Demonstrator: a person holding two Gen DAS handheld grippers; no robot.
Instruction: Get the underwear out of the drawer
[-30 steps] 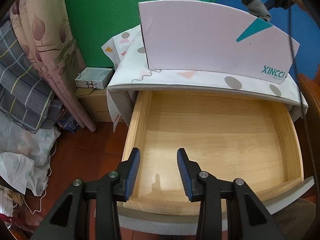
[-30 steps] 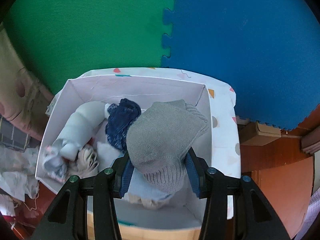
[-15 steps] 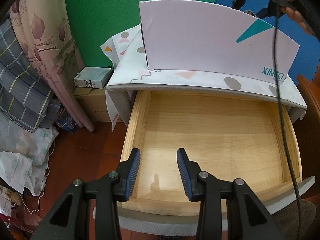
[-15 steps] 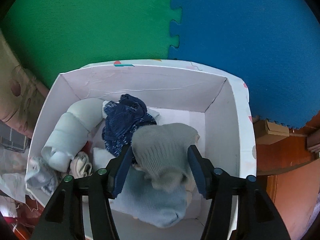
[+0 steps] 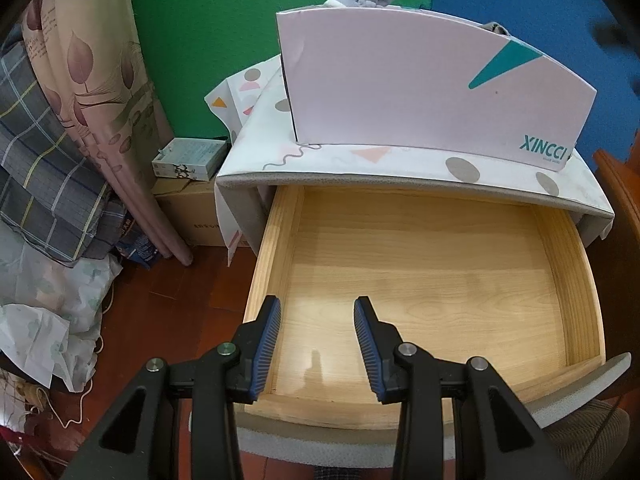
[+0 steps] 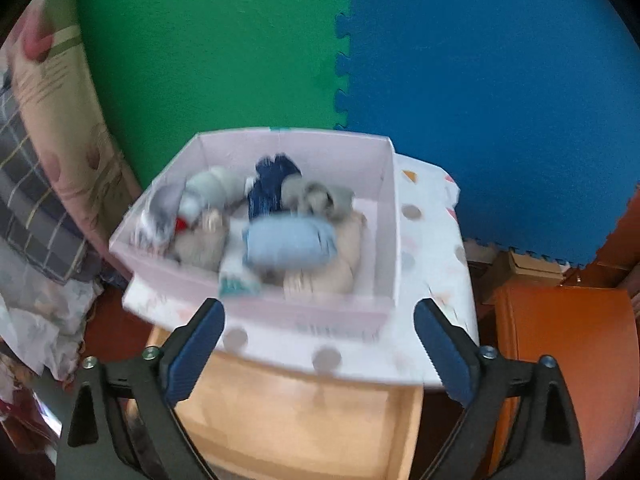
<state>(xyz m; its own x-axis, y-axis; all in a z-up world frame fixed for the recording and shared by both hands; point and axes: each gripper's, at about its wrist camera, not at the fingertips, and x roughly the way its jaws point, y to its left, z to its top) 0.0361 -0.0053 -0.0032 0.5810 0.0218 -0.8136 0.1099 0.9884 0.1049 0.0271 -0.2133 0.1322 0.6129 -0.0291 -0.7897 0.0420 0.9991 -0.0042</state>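
The wooden drawer stands pulled out, and its floor is bare in the left wrist view. My left gripper hovers over its front left corner, open, with nothing between the fingers. On the cabinet top sits a white box holding several rolled garments: a grey knit one, a light blue roll and a navy piece. My right gripper is short of the box, above the drawer. Its jaws are opening wide and hold nothing. The right wrist view is blurred.
A patterned white cloth covers the cabinet top under the box. Green and blue foam mats line the wall behind. Folded bedding and a small carton sit left of the cabinet, and an orange-brown chair stands to its right.
My right gripper let the grey knit garment drop into the box, spread its jaws wide and pulled back toward the drawer. The left gripper has not moved.
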